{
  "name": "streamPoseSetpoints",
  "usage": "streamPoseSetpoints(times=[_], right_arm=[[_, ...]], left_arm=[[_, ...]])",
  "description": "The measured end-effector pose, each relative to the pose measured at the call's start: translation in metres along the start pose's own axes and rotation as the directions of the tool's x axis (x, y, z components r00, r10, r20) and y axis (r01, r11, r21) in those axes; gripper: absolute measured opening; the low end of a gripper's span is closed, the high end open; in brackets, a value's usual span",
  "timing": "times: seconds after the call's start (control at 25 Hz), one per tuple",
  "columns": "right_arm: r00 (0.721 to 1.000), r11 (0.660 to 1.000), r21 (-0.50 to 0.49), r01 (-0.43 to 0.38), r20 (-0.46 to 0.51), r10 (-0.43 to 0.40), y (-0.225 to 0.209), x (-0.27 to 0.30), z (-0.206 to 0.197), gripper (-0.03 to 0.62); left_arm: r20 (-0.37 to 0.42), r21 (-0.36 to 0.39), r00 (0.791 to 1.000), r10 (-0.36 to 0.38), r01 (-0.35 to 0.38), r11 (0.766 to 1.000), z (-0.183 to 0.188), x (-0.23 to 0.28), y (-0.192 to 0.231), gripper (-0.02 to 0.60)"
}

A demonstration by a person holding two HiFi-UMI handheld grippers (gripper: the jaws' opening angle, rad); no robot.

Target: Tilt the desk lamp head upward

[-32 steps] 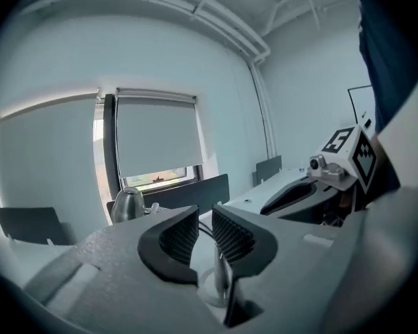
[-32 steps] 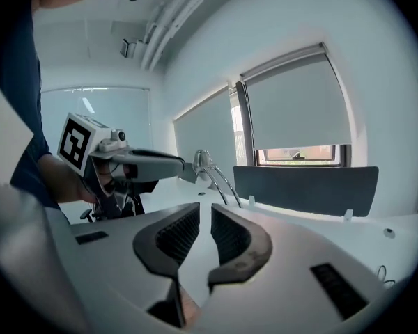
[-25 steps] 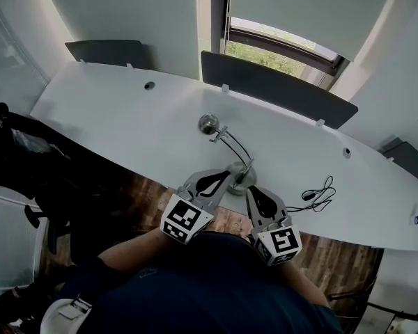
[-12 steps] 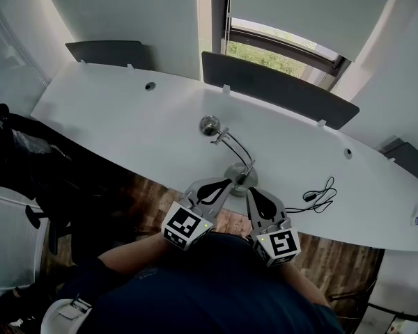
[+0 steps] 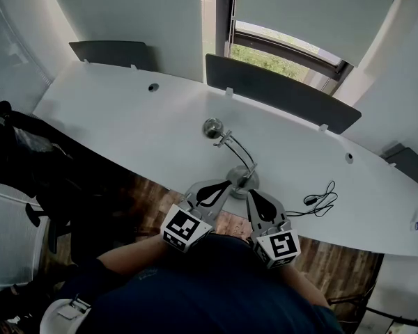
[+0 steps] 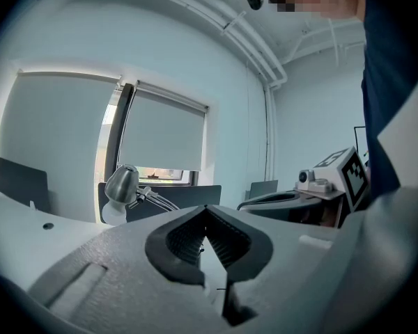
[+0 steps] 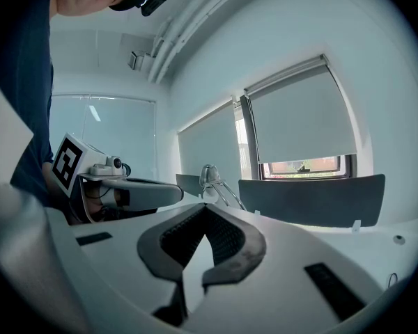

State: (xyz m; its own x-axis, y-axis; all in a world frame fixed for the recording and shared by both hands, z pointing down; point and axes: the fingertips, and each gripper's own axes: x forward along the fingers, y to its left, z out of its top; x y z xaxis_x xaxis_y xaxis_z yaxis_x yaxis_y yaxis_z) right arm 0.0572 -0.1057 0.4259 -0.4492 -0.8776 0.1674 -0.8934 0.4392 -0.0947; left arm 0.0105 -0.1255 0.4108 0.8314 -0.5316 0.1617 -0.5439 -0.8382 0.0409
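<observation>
While nearly level, both tongs (image 5: 230, 182) (image 5: 250, 191) closed.

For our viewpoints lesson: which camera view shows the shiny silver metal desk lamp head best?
The left gripper view: the shiny silver metal lamp head appears largest and side-on. The head view shows only its rounded top; the right gripper view shows it small.

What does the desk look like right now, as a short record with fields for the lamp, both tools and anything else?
lamp head: silver, on a thin curved arm, untouched
lamp base: near the front edge of the desk
left tool: shut, empty, close to the base
right tool: shut, empty, close to the base
cable: black, loose on the desk, right of the lamp
</observation>
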Motion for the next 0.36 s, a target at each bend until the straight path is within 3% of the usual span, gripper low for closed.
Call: streamPoseSetpoints(times=[0.36], right_arm=[[1.0, 1.0, 0.017, -0.01, -0.007, 0.01, 0.0009, 0.0016, -0.001, 0.009]], left_arm=[[0.007, 0.001, 1.0, 0.009, -0.009, 1.0, 0.0021, -0.0019, 0.0036, 0.006]])
